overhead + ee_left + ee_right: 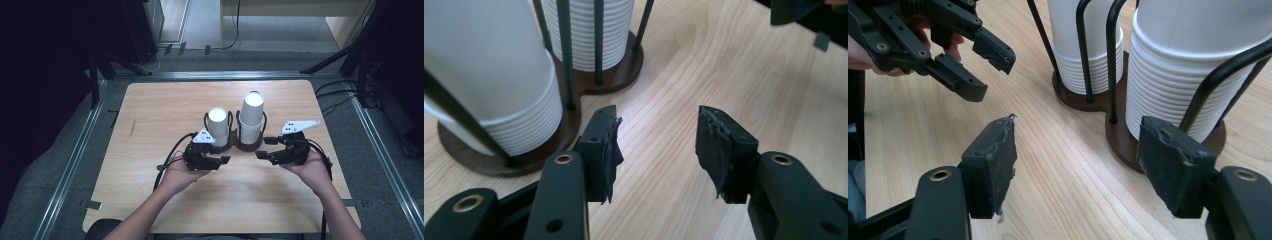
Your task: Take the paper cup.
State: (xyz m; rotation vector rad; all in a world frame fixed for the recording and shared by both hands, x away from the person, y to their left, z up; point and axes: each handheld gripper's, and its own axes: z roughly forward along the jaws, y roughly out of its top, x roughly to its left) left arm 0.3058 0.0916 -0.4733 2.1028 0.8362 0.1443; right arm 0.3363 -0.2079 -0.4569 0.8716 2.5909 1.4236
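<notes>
A dark wooden cup holder (248, 146) with black wire uprights stands mid-table and carries two stacks of white paper cups. The left stack (218, 125) is shorter, the right stack (251, 114) taller. My left gripper (223, 161) is open just in front of the shorter stack and holds nothing. In the left gripper view, its jaws (656, 135) gape over bare wood beside the near stack (489, 75) and the base (616, 75). My right gripper (263, 148) is open too, at the holder's right front. The right gripper view has its jaws (1078, 145) empty beside the ribbed stack (1178, 65).
The light wooden table (150, 115) has free room on the left, right and front of the holder. The two grippers face each other a short gap apart; the left gripper (990, 72) appears across from the right one. Black stand legs and cables lie on the grey floor (370, 130).
</notes>
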